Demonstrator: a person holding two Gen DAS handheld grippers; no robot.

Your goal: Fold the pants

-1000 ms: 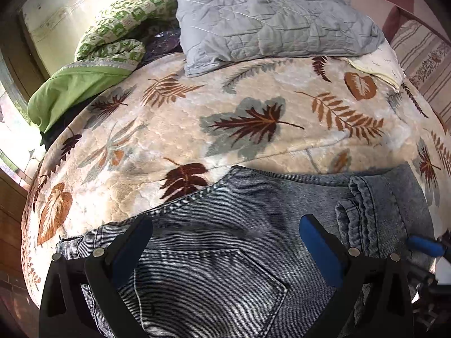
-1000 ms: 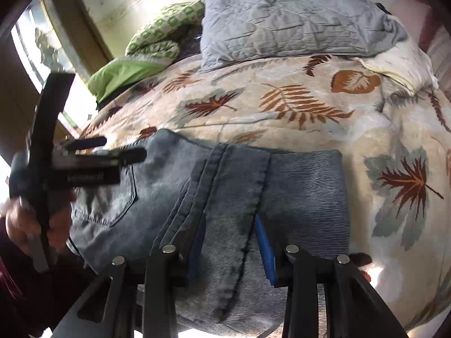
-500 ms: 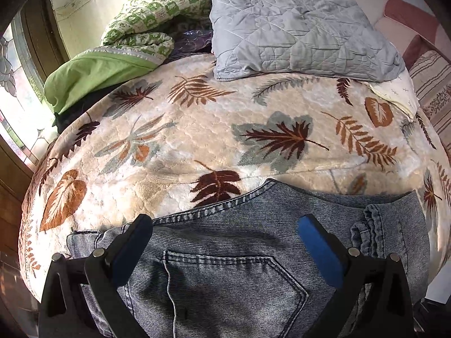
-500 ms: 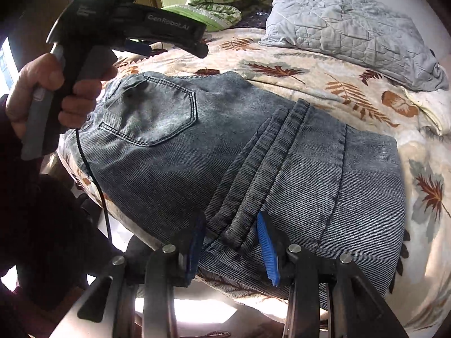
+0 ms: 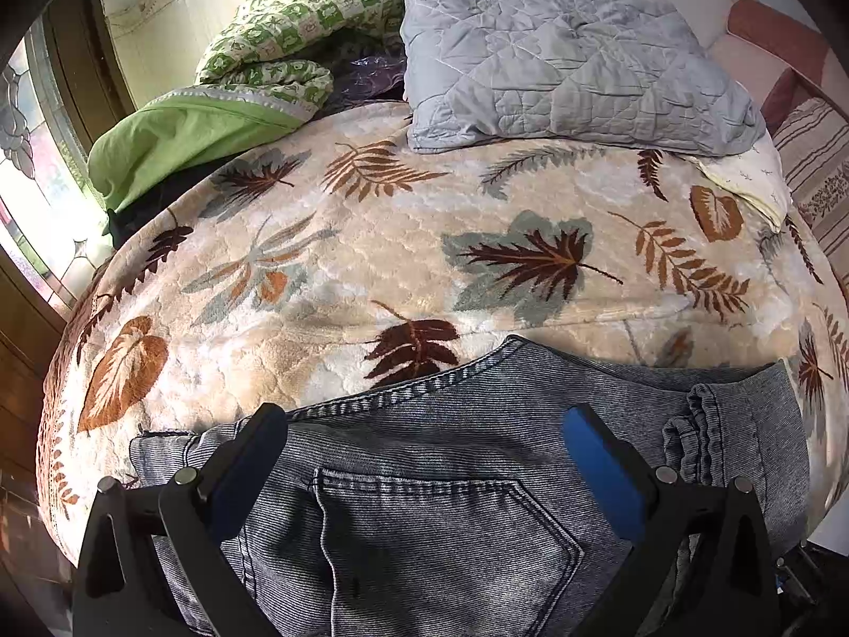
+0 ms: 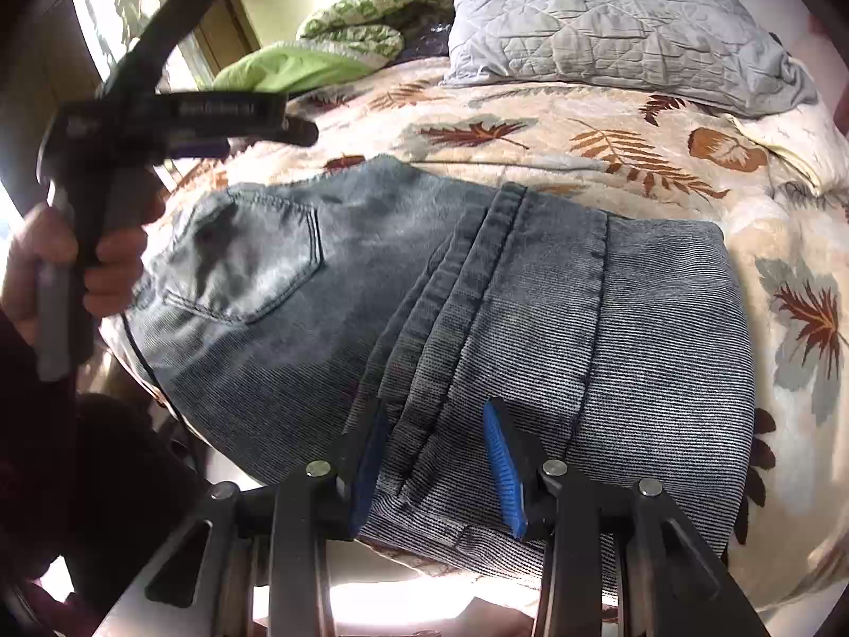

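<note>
The pants (image 6: 477, 308) lie folded at the near edge of the bed (image 5: 371, 244), back pocket at the left, stacked hems near the middle. The left gripper (image 5: 424, 456) hangs over the pocket with jaws wide apart, holding nothing. The right gripper (image 6: 435, 456) straddles the hem stack, jaws partly apart; contact cannot be confirmed. Risk: a grasp that catches only the upper layers will leave the lower ones behind and skew the next fold; the overhanging near edge may slide off the bed.

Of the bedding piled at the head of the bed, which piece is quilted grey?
The grey pillow, on the right of the pile. The bedding beside it, a checked quilt and a plain sheet, is green.
</note>
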